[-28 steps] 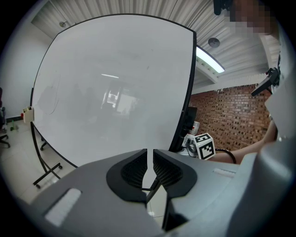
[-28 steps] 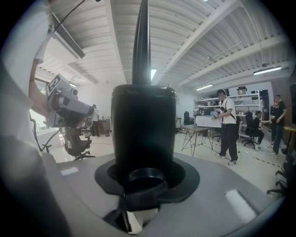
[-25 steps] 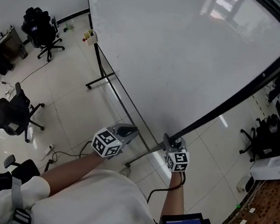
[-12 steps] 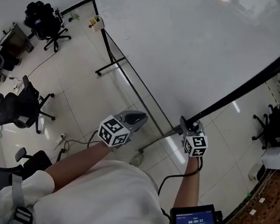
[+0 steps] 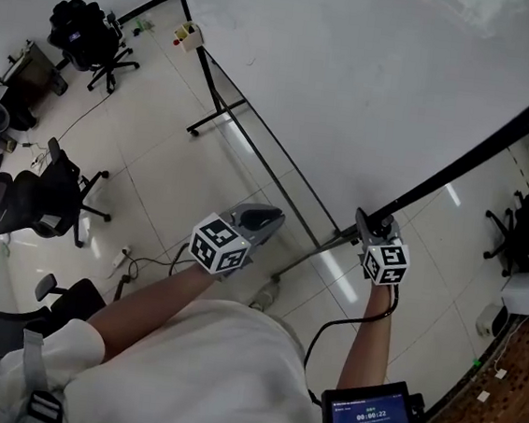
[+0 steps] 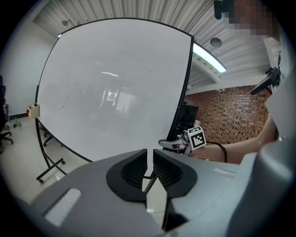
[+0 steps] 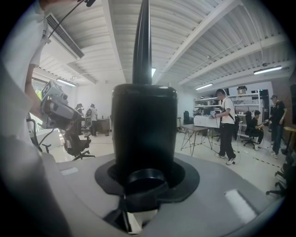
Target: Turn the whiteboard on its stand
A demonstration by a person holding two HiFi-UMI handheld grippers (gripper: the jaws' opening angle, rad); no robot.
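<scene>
The whiteboard (image 5: 372,86) is a large white panel with a black frame (image 5: 477,158), tilted on its thin black stand (image 5: 253,144). My right gripper (image 5: 375,229) is at the board's lower corner. It is shut on a black round piece of the frame (image 7: 143,125), from which the frame's edge runs straight up. In the left gripper view the board (image 6: 115,92) fills the middle, with the right gripper (image 6: 178,141) at its lower right corner. My left gripper (image 5: 262,220) hangs below the board's lower edge and touches nothing. Its jaws (image 6: 150,166) are shut and hold nothing.
Black office chairs (image 5: 35,205) (image 5: 86,32) stand on the tiled floor at the left, and a cable (image 5: 137,263) lies near them. A small box (image 5: 186,34) hangs at the stand's far end. People (image 7: 226,125) and a table (image 7: 199,127) are behind the board.
The left gripper has drifted a little closer to the board's lower edge. The right gripper keeps its hold on the frame corner, and both sit further right in the head view.
</scene>
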